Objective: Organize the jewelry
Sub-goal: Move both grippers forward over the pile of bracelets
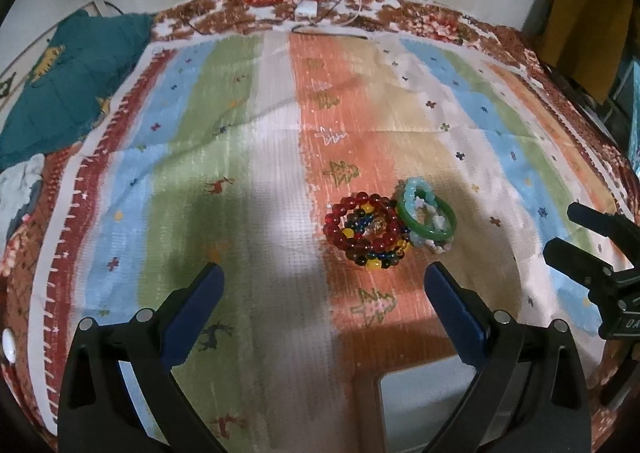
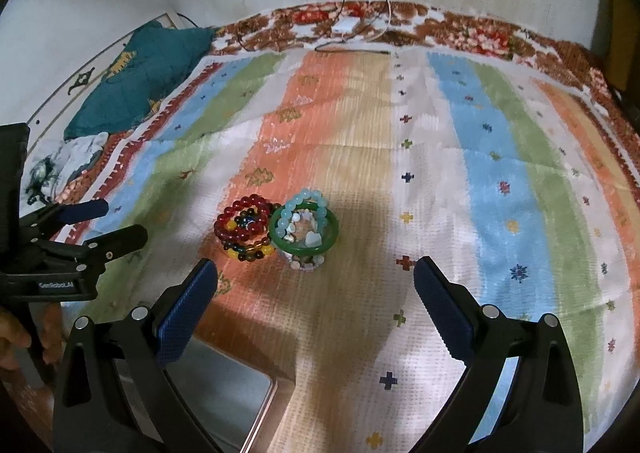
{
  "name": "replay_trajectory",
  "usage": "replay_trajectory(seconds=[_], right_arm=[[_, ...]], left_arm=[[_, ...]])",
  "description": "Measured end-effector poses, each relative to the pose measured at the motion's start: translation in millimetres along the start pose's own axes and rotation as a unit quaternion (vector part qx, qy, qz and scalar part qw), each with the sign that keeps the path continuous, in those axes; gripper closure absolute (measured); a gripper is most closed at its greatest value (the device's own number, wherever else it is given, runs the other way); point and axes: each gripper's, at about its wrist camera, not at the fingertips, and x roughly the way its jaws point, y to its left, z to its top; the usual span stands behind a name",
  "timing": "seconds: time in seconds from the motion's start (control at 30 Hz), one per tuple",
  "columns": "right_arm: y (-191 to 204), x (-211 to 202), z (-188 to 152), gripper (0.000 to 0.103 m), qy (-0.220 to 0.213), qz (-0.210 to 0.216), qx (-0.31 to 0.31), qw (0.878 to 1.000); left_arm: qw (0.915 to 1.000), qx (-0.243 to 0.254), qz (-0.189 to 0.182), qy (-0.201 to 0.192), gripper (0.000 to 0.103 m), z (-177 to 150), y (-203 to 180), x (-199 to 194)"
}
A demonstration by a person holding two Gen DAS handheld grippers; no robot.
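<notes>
A heap of bracelets lies mid-cloth on the striped tablecloth (image 1: 248, 157). Red and multicoloured bead bracelets (image 1: 366, 233) (image 2: 242, 225) sit on the left of the heap. A green bangle (image 1: 426, 225) (image 2: 280, 239) and a pale blue bead bracelet (image 1: 414, 191) (image 2: 308, 197) rest on a shell-like bracelet to the right. My left gripper (image 1: 324, 279) (image 2: 108, 223) is open, short of the heap and holding nothing. My right gripper (image 2: 316, 279) (image 1: 570, 233) is also open and bare, just short of the green bangle. A grey open box (image 1: 378, 393) (image 2: 272, 385) lies below both grippers at the near edge.
A teal cloth (image 1: 68, 85) (image 2: 140, 77) is bunched at the back left. Cables and a white adapter (image 1: 306, 9) (image 2: 346, 25) lie at the far edge against the wall. A person's hand (image 2: 12, 337) holds the left gripper's handle.
</notes>
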Motion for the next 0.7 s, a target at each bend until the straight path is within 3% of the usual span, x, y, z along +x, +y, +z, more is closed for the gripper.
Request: replay_trajectory(seconds=[0.3,0.6,0.7], right_arm=[[-11.6,27.3,11.0,0.004,0.045,0.008,0.024,0.999],[-23.7,54.0,20.9,0.004,0.077,0.019,0.05,0.996],[-28.9,64.6,22.5,0.004,0.089,0.02,0.06,0.994]], left_arm=[[0.9984,-0.035,-0.026,0.036,0.006,15.4,9.0,29.0],[0.9966,-0.033,-0.038,0.065,0.006,23.2,6.7,50.3],[0.9951,-0.041,-0.04,0.08,0.011,26.0,8.6,61.0]])
